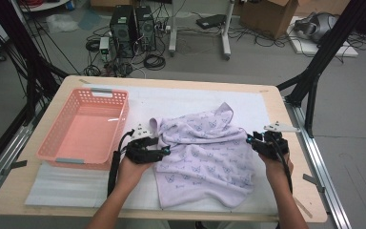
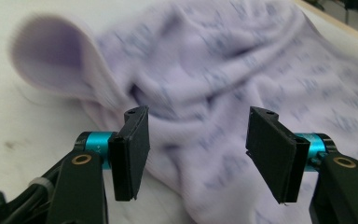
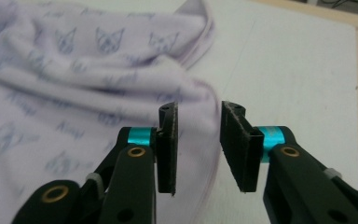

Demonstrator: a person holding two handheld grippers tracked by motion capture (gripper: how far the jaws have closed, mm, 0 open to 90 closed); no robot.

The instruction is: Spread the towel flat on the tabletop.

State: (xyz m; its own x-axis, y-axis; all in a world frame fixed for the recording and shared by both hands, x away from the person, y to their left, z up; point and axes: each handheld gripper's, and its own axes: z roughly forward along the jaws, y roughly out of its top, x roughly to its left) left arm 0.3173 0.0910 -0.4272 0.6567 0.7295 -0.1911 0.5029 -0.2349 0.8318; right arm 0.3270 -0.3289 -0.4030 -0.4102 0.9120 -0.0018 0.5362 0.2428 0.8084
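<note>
A lilac towel (image 1: pixel 205 152) printed with small butterfly marks lies rumpled on the white mat, one corner folded up at its far left. My left gripper (image 1: pixel 164 150) sits at the towel's left edge, pointing right. In the left gripper view its jaws (image 2: pixel 198 116) stand wide open just above the towel (image 2: pixel 214 60), and the pads touch nothing. My right gripper (image 1: pixel 249 139) is at the towel's right edge, pointing left. In the right gripper view its jaws (image 3: pixel 198 109) are partly open, and the towel's hem (image 3: pixel 196 93) shows in the gap, unpressed.
An empty pink plastic basket (image 1: pixel 57 133) stands on the table's left side, close to my left hand. A white mat (image 1: pixel 171 98) covers the wooden tabletop (image 1: pixel 295 157). Beyond the far edge are computer towers, cables and boxes on the floor.
</note>
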